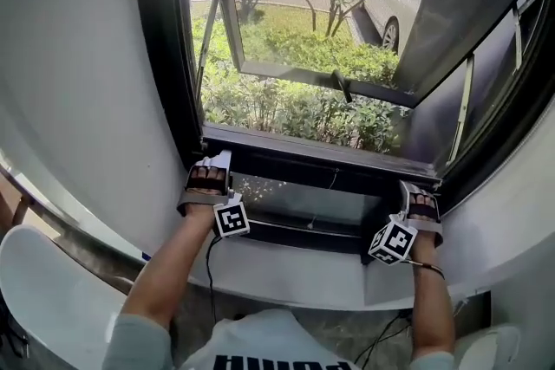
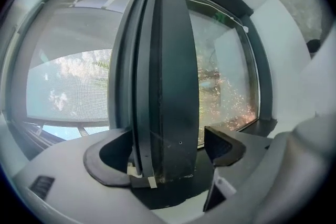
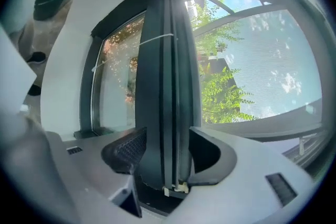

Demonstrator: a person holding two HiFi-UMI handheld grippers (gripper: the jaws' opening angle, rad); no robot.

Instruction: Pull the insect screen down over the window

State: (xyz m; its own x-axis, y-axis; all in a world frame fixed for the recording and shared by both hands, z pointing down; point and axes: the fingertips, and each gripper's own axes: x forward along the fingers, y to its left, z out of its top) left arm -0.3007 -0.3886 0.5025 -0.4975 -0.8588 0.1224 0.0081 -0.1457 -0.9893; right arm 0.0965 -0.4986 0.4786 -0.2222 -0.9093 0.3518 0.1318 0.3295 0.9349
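Left gripper (image 1: 211, 162): jaws wide apart, loosely straddling screen bar (image 1: 321, 159). Right gripper (image 1: 419, 191): jaws clamped on same bar.

Dark, perhaps black screen bar (image 1: 321, 162); white sill (image 1: 286, 275)

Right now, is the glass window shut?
No: in the head view the window sash stands swung outward, and the shrubs show in the open gap beneath its lower edge.
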